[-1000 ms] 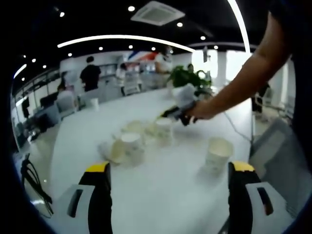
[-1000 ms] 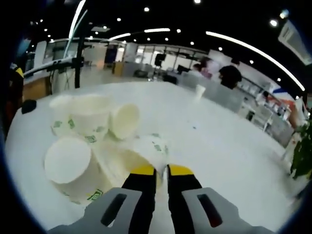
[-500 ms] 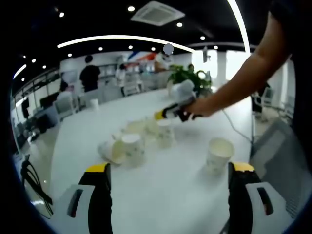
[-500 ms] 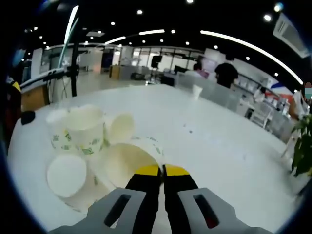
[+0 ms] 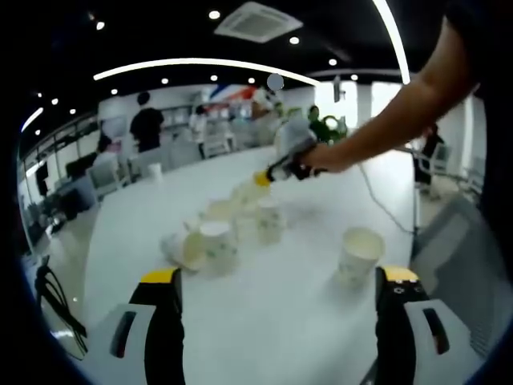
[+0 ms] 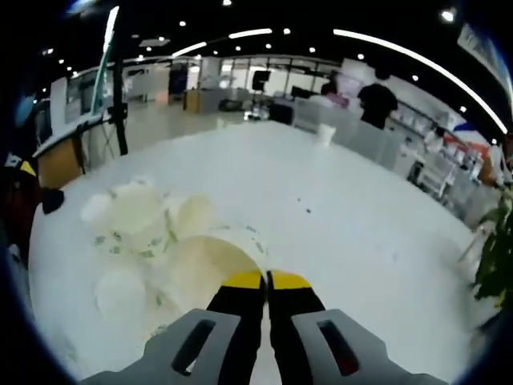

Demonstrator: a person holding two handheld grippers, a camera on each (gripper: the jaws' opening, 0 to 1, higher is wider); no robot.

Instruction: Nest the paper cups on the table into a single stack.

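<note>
Hanging from the yellow-tipped right gripper [image 6: 257, 279], a pale paper cup with green print [image 6: 200, 269] is being carried by its rim, both jaws clenched on the cup wall with its open mouth facing the camera. In the left gripper view the same right gripper [image 5: 263, 178] is showing above the cluster, a person's forearm [image 5: 385, 120] reaching in behind it, the lifted cup [image 5: 247, 191] blurring below its tip.

Below it, a loose cluster of similar paper cups [image 6: 132, 220] is sitting on the white round table [image 6: 361, 241]; some are standing upright, at least 1 is lying on its side, and motion blur is hiding the exact count. Apart from the cluster, 1 single upright paper cup [image 5: 358, 254] is standing near the left gripper [image 5: 276, 281], whose black-and-yellow jaws are spread wide, released and gripping nothing.

Risk is lying in the thin rim grip: the pinch is likely deforming the mouth, so the cup could swing or slip during the carry, and a tilted descent could knock neighbouring cups over instead of nesting cleanly.
</note>
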